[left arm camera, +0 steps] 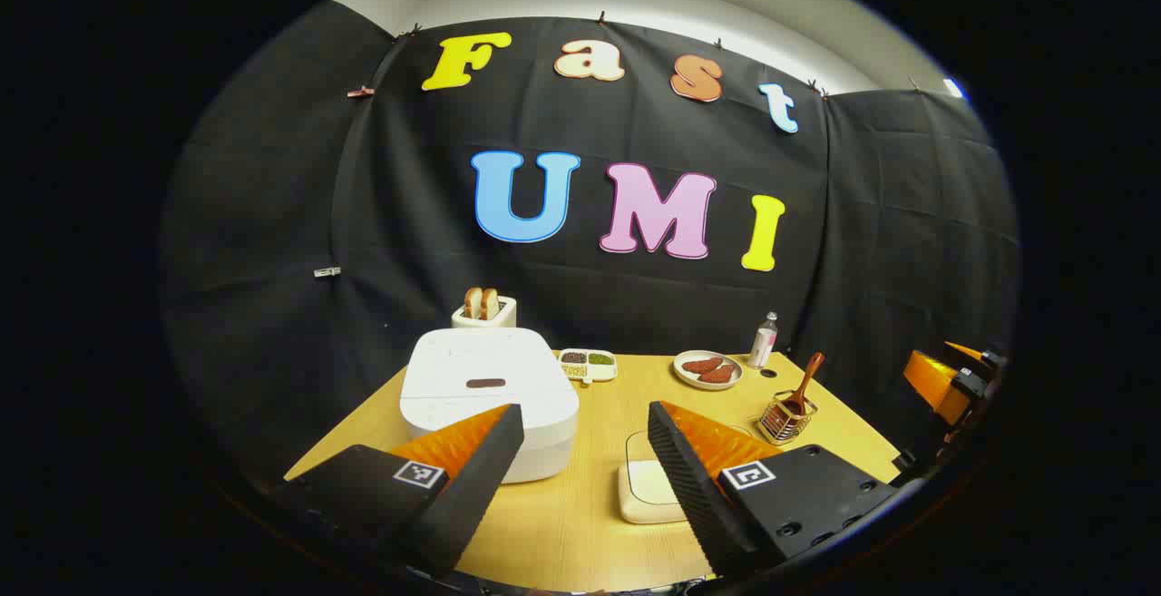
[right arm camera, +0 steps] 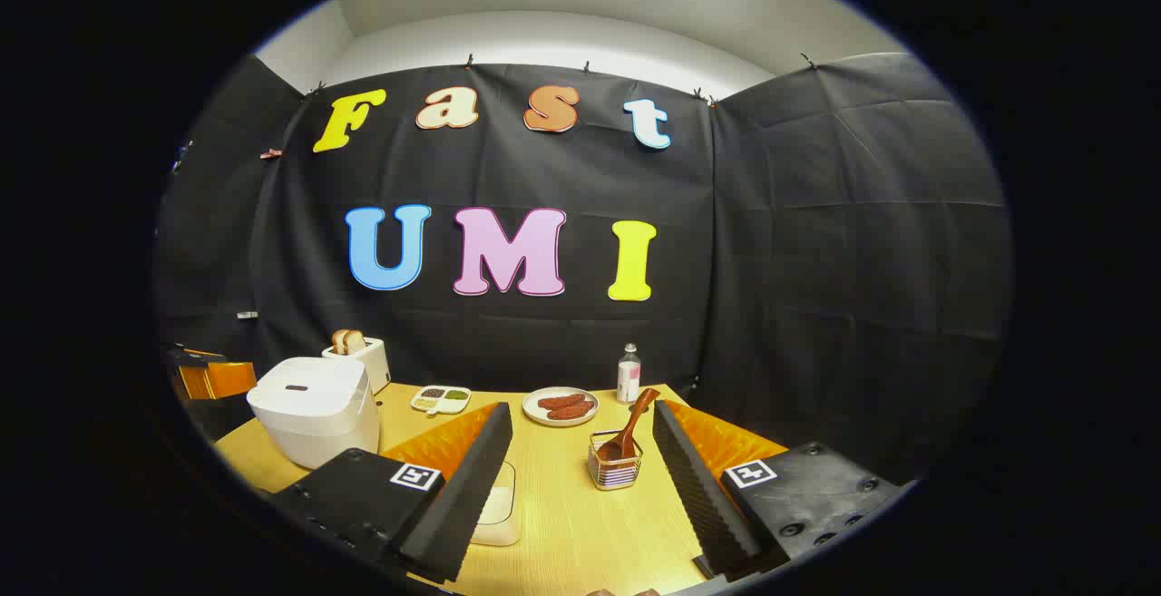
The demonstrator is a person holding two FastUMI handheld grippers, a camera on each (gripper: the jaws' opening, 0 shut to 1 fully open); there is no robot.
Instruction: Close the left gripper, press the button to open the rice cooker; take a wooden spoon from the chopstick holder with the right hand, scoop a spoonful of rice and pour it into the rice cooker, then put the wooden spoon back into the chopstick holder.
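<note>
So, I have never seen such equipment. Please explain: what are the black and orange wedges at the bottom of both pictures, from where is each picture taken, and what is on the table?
The wedges are fingers of two hand-held grippers; a person carries one in each hand. Each picture comes from a camera riding on one gripper and looking forward along its fingers.

In the left gripper view, the left gripper is open and holds nothing. The right gripper is also open and empty.

On the wooden table stand a white rice cooker with its lid closed, a toaster with bread, a small divided dish, a plate of food, a bottle, a wire chopstick holder with a wooden spoon in it, and a white container, presumably the rice.
</note>
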